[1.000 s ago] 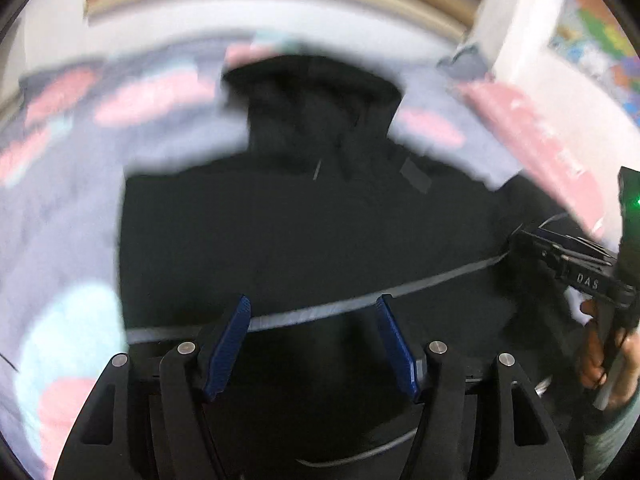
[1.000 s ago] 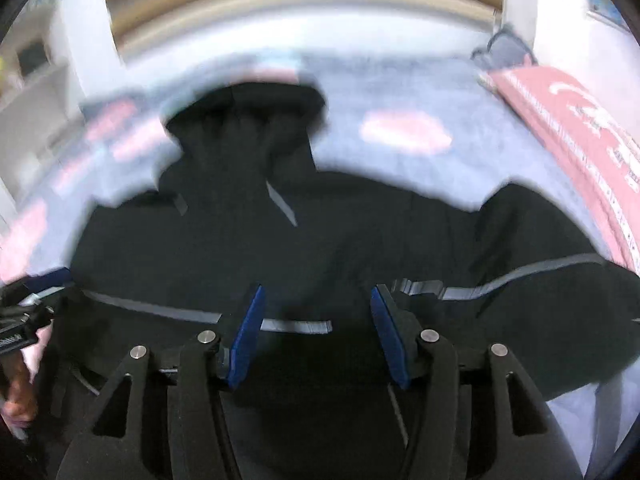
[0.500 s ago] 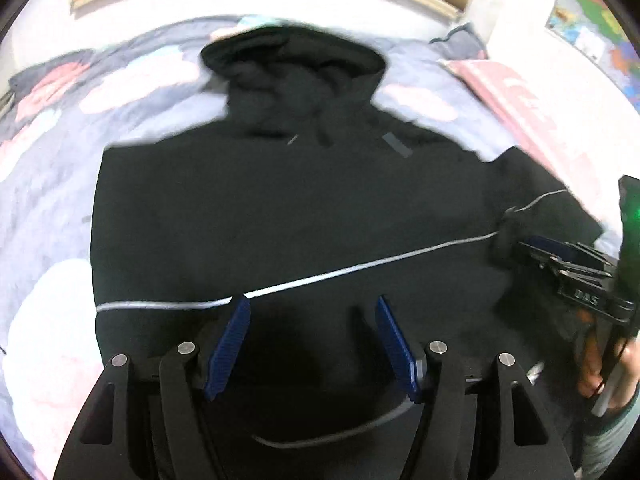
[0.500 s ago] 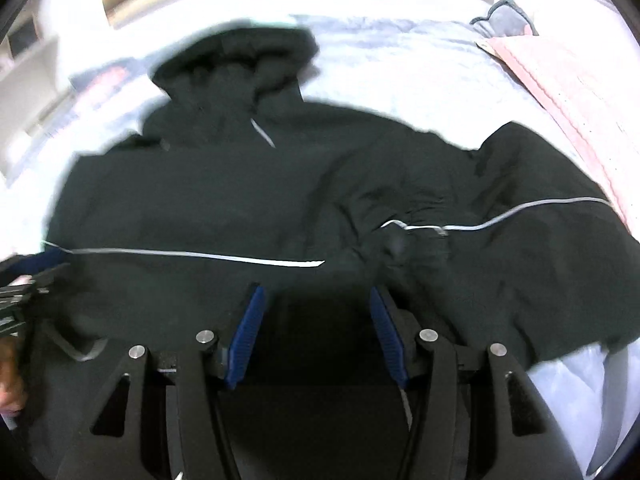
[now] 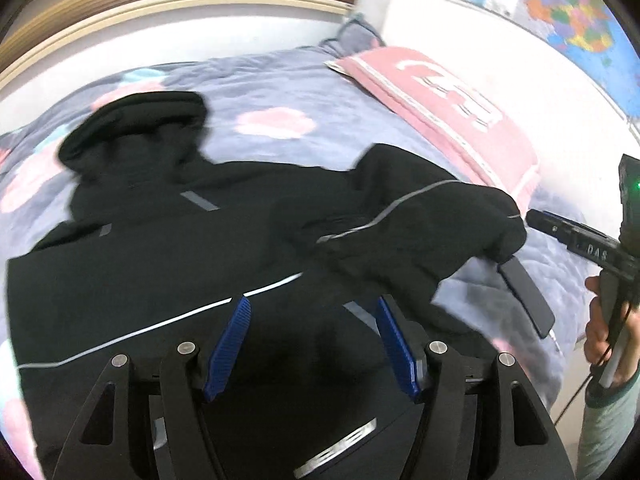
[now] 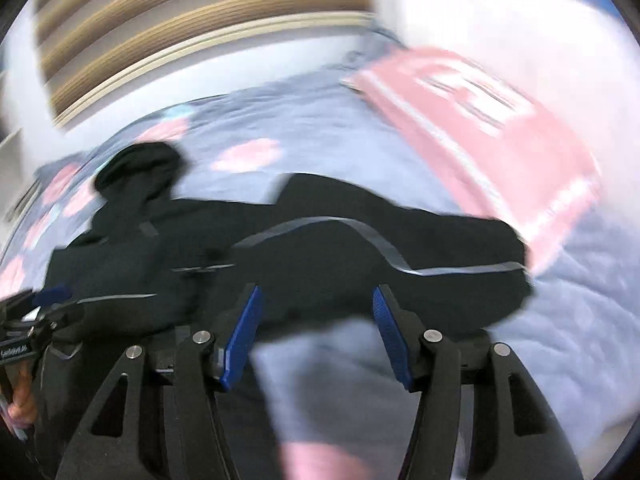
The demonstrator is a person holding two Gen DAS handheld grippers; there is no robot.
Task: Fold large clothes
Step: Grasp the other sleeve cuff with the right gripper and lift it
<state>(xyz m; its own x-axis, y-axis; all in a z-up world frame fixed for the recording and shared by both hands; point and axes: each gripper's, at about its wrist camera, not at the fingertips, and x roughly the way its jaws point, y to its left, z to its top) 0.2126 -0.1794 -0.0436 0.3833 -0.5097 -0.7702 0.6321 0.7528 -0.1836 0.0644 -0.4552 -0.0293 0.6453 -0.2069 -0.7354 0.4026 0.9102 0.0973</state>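
A black hooded jacket with thin grey stripes lies flat on a blue bedspread, hood toward the far wall. Its right sleeve lies bunched toward the right. My left gripper is open and empty above the jacket's lower body. My right gripper is open and empty just before the sleeve; in the left wrist view it sits by the sleeve cuff. The left gripper also shows at the left edge of the right wrist view. The right wrist view is blurred.
The blue bedspread has pink patches. A pink pillow lies at the right by a white wall with a colourful map. A wooden headboard runs along the back.
Both grippers have swung to the right. The jacket's right sleeve now fills the centre of both views, and the right gripper sits closer to the sleeve cuff.
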